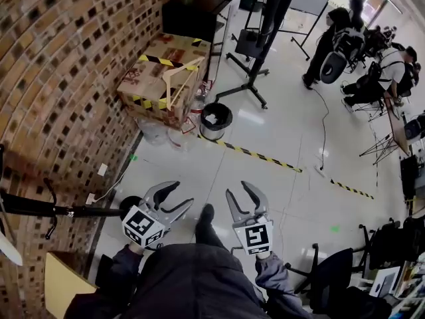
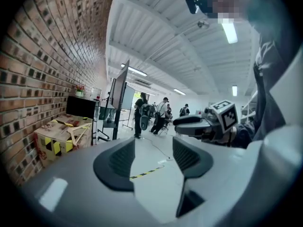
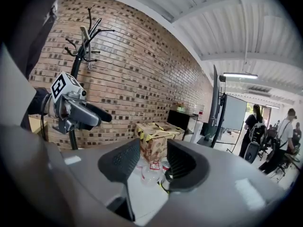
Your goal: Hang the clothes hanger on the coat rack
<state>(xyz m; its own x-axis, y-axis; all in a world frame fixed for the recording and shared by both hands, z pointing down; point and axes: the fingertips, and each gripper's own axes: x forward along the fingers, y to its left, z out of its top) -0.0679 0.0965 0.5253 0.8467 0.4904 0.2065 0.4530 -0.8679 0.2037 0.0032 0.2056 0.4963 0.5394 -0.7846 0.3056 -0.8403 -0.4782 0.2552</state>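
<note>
head view: left gripper (image 1: 180, 195) and right gripper (image 1: 238, 190) are held above the floor (image 1: 279, 198). the clothes hanger (image 1: 184, 85) lies on a cardboard box (image 1: 143, 78) (well ahead, by the brick wall (image 1: 60, 78)).
left gripper view: fingers (image 2: 120, 162) wide apart, empty.
right gripper view: its fingers are also apart and empty. coat rack (image 3: 83, 39) at upper left.

A pale wooden clothes hanger (image 1: 178, 82) lay tilted on top of a cardboard box (image 1: 143, 78) by the brick wall (image 1: 60, 58). The black coat rack (image 1: 40, 208) stood against that wall, well apart.

The coat rack (image 1: 40, 210) runs off the head view's left edge; in the right gripper view, my left gripper (image 3: 97, 117) hides part of its pole.
</note>
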